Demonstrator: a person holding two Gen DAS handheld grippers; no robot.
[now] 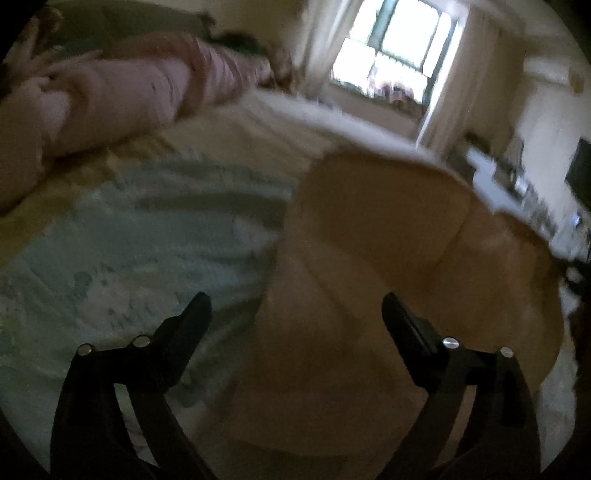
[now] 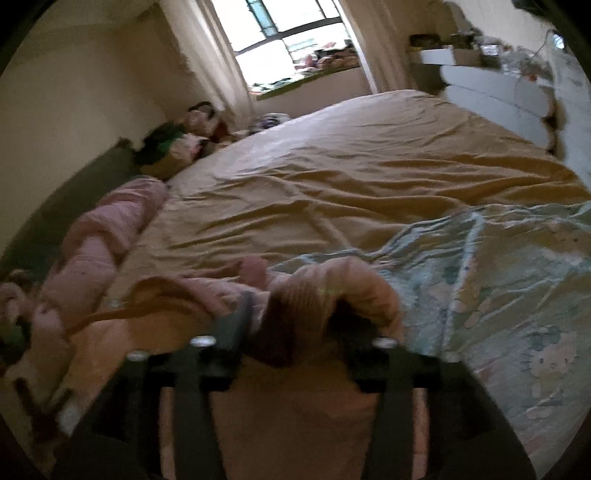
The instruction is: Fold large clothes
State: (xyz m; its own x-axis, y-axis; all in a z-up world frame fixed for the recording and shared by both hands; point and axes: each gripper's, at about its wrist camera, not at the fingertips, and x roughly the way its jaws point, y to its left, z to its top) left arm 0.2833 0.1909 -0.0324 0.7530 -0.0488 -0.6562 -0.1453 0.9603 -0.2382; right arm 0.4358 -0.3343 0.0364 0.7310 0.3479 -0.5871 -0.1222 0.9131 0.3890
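A pale tan-pink garment (image 1: pixel 373 251) lies folded on the bed, blurred in the left wrist view. My left gripper (image 1: pixel 293 306) hovers just above its near part, wide open, with nothing pinched between its black fingers (image 1: pixel 195 310). In the right wrist view a pink ribbed garment (image 2: pixel 332 284) is bunched up on the bed and drapes over and between the jaws of my right gripper (image 2: pixel 295 325). Those jaws stand apart. One finger (image 2: pixel 240 317) shows at the left; the other is hidden under the cloth. Whether both views show the same garment I cannot tell.
A light blue-green cartoon-print blanket (image 2: pixel 498 280) is spread beside the garment, over a wrinkled tan bed sheet (image 2: pixel 351 166). A rolled pink quilt (image 2: pixel 92 251) lies along the wall side. Stuffed toys (image 2: pixel 195 125), a window (image 2: pixel 288 33) and a white dresser (image 2: pixel 491 96) stand beyond.
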